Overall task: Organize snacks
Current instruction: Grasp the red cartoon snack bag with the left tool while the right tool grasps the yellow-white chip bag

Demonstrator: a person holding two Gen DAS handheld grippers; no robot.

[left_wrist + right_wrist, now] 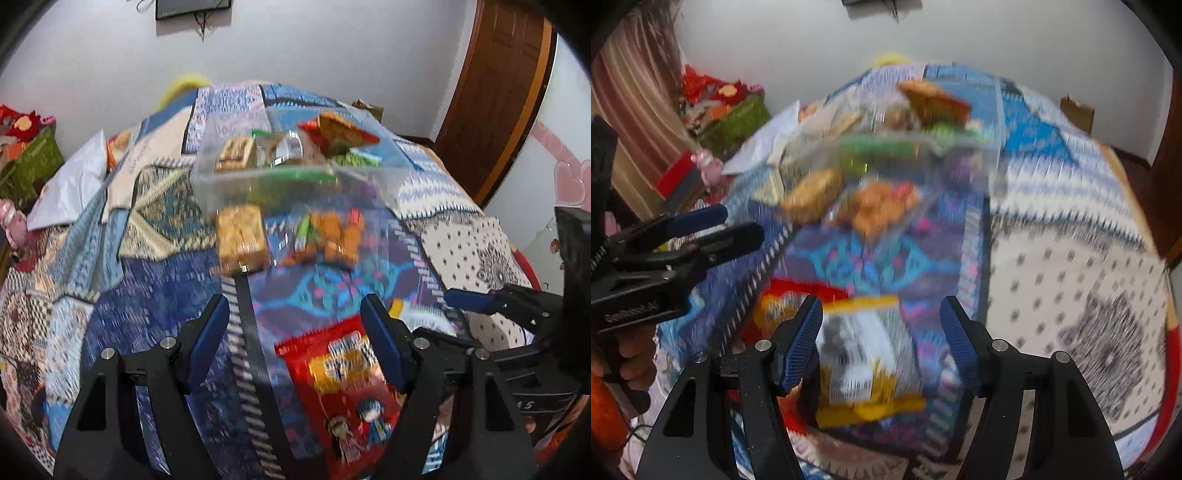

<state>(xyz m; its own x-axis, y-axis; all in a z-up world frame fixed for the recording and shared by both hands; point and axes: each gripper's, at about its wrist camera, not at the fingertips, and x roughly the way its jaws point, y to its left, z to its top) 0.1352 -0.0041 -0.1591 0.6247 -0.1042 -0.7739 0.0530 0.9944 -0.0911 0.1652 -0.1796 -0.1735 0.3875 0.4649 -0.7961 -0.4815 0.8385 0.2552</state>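
Left gripper [295, 339]: jaws stood wide apart and held nothing, poised low over the bed; the right-hand blue pad [380, 343] overlapped the top edge of the red snack packet [343, 391].
Red snack packet: lay flat on the patterned quilt [155, 332], cartoon figures printed on its lower half, just beside the right gripper's side of the bed.
Right gripper [881, 343]: jaws were wide too, clamping nothing; the yellow-and-white snack packet [868, 362] lay on the quilt directly between the 2 fingers, whether touched or not I couldn't tell through the blur.
Clear plastic box [295, 170]: sat farther up the bed, already loaded with several wrapped snacks, a red-and-orange packet [338, 133] poking above its rim.
Loose snacks: 2 sat just in front of the box, a tan biscuit pack [242, 238] and an orange snack bag [332, 236].
Surroundings: white wall [295, 55] behind, brown door [495, 92] at the far right, clutter piled left of the bed.
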